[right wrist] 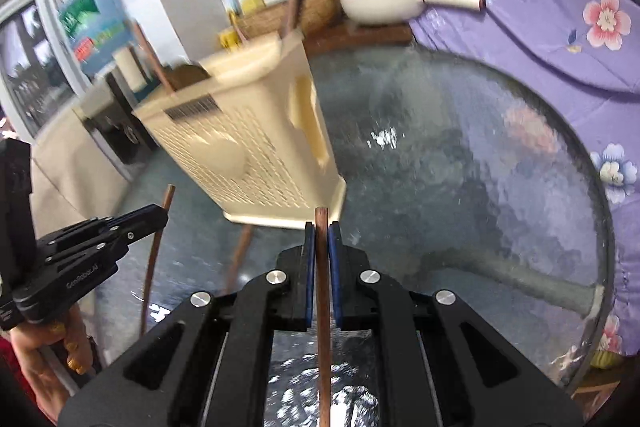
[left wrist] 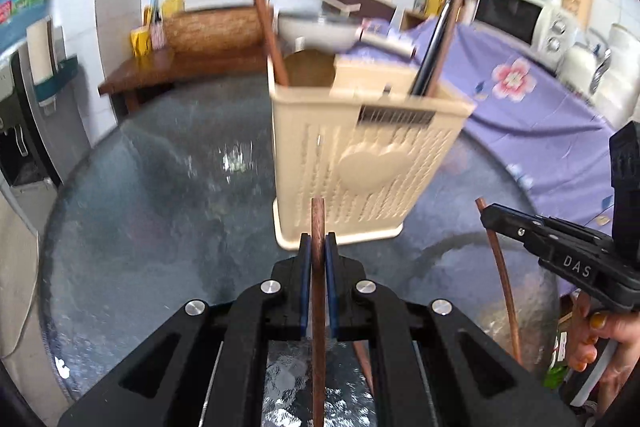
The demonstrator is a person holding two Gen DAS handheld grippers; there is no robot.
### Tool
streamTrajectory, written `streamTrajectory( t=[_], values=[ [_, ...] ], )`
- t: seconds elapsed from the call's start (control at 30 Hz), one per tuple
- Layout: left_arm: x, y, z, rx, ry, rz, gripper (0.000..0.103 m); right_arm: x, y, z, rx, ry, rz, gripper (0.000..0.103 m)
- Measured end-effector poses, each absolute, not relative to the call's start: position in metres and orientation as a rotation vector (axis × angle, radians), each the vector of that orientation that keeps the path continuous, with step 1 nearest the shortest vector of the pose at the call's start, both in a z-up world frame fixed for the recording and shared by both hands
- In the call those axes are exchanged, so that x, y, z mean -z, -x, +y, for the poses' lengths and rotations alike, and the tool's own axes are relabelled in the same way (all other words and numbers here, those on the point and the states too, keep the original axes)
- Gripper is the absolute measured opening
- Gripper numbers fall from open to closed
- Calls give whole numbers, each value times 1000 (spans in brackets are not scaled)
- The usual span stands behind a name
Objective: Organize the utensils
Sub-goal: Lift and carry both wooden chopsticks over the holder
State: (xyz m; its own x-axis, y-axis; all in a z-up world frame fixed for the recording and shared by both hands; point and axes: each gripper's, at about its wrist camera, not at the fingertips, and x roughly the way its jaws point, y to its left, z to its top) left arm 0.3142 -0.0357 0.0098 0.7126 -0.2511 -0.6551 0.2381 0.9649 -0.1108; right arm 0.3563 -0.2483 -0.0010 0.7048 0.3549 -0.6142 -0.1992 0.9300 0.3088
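Note:
A cream slotted utensil holder [left wrist: 360,163] stands on the round glass table [left wrist: 160,211], with brown sticks and a dark utensil [left wrist: 434,47] upright in it. My left gripper [left wrist: 318,247] is shut on a brown wooden chopstick [left wrist: 318,291], just in front of the holder's base. My right gripper [right wrist: 322,239] is shut on another brown chopstick [right wrist: 323,307], near the holder [right wrist: 248,147]. The right gripper also shows in the left wrist view [left wrist: 486,217] with its stick, and the left gripper in the right wrist view [right wrist: 162,217].
A purple flowered cloth [left wrist: 520,75] covers the surface to the right, with a microwave [left wrist: 516,13] behind it. A wooden bench [left wrist: 160,71] with a woven basket stands beyond the table. A white pan [right wrist: 380,5] sits at the back.

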Motion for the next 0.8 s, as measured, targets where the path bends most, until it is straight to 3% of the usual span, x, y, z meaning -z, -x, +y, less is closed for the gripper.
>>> streamTrajectory(
  t=[0.3,0.8],
  values=[
    [-69,-270,-23,286,29,558,7,-69,-305,-260,-397,-199,544,7],
    [-110,-243,-3,293,27,470,7,-117,-266,-253,-486,-139,448,7]
  ],
)
